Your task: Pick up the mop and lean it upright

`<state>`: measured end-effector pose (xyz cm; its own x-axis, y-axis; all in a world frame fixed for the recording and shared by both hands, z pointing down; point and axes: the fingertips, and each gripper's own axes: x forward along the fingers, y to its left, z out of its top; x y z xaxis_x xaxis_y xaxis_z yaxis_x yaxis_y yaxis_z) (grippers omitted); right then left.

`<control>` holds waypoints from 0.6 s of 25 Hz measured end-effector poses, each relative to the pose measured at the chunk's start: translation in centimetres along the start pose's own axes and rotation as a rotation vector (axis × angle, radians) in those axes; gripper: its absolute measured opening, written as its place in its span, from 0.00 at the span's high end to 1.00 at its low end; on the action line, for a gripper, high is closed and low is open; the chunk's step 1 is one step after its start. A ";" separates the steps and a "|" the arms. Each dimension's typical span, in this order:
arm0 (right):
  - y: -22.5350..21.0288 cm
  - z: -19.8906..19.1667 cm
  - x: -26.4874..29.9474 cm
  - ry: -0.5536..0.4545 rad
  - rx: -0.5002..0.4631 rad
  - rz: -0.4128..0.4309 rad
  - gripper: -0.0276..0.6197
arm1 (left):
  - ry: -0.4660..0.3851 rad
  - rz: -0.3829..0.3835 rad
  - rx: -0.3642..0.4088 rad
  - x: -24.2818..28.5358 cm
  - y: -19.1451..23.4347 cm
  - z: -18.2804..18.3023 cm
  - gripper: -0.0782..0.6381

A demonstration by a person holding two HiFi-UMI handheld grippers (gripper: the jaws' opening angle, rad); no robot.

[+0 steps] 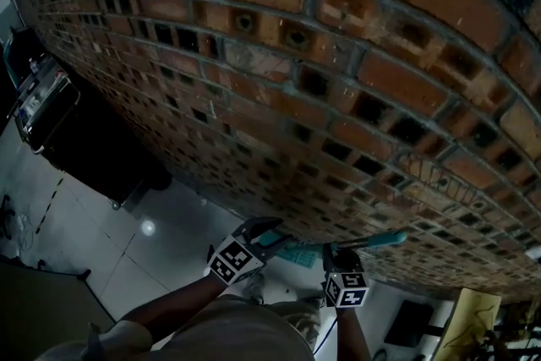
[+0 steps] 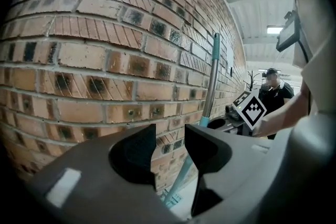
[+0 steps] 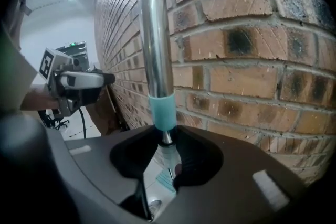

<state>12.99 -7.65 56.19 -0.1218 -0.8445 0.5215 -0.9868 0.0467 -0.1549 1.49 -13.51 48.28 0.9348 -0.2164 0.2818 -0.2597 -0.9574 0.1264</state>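
- Mop pole (image 1: 372,241), in the head view, runs as a teal bar close along the foot of the brick wall (image 1: 279,80). It passes across the tips of both grippers.
- In the same view, the left gripper (image 1: 260,231) sits at the pole's left end. The right gripper (image 1: 335,254) is just beside it to the right. Both have their marker cubes turned toward the camera.
- In the left gripper view, the left gripper (image 2: 170,136) has its jaws standing wide apart with nothing pressed between the pads.
- The mop pole (image 2: 210,86) shows through that gap, beyond the tips. It slants up past the right-hand jaw, close against the wall (image 2: 94,60).
- The right gripper (image 2: 231,123) is on the pole farther out from the jaws.
- In the right gripper view, the right gripper (image 3: 167,149) has its jaws closed round the pole, clamping the narrow part just below a teal collar (image 3: 161,110).
- From the jaws the silver tube (image 3: 155,34) rises straight ahead, close to the bricks (image 3: 252,50).
- The left gripper (image 3: 102,80) lies off to the left of the jaws.
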 end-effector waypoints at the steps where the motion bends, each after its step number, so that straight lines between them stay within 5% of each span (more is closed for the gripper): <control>1: 0.0 0.6 -0.4 -0.010 0.007 0.000 0.78 | -0.004 0.006 -0.007 0.0 0.2 0.2 0.62; 15: 1.1 4.7 -3.6 -0.072 0.021 0.014 0.78 | 0.013 -0.009 0.010 -2.0 0.6 1.5 0.62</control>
<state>12.87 -7.04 50.21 -0.1274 -0.8799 0.4578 -0.9825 0.0488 -0.1796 -0.22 -13.91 46.39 0.9340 -0.2049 0.2926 -0.2485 -0.9612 0.1200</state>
